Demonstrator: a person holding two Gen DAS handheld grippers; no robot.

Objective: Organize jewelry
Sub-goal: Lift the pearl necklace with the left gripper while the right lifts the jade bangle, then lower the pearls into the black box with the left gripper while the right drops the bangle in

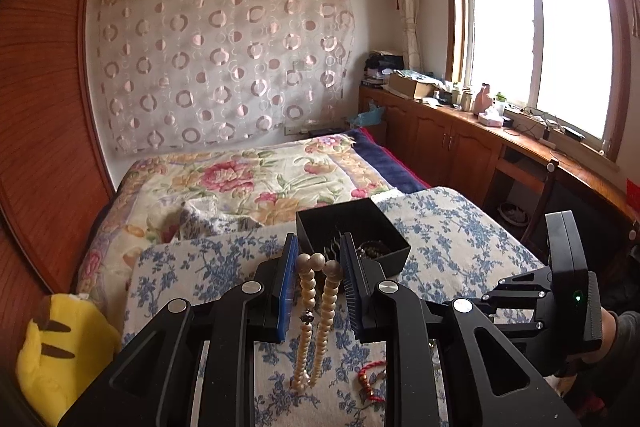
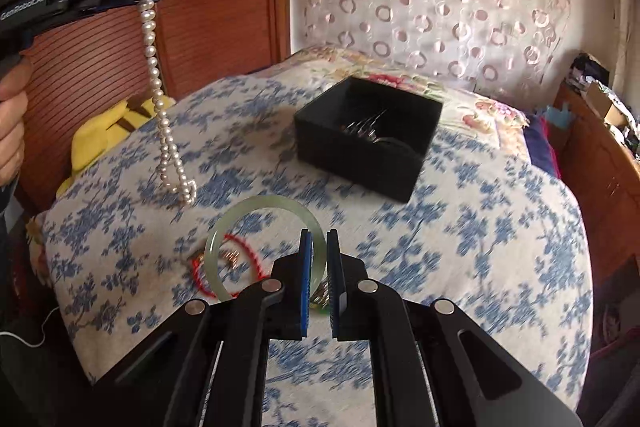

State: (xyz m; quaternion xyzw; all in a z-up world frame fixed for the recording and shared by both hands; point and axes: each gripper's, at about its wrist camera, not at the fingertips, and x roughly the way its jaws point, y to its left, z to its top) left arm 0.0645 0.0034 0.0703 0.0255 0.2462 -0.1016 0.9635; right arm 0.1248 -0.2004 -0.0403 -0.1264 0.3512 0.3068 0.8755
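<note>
Left wrist view looks forward past its fingers toward window wall, black box [image 1: 352,231] just ahead; right wrist view sits lower, close – box [image 2: 368,135] ahead, slightly blurred. Shared: box, blue-floral cloth [image 1: 452,227] [image 2: 500,219].

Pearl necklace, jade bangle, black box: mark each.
pearl necklace [image 2: 154,67], right wrist view, mid hanging strand.
jade bangle [image 2: 260,203], right wrist view, top of ring.
black box [image 2: 356,163], right wrist view, front wall.

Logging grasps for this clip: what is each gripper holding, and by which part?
Left gripper pinches the pearl necklace at the top of its loop; the rest dangles. Right gripper clamps the green jade bangle by its rim, on the right side.
</note>
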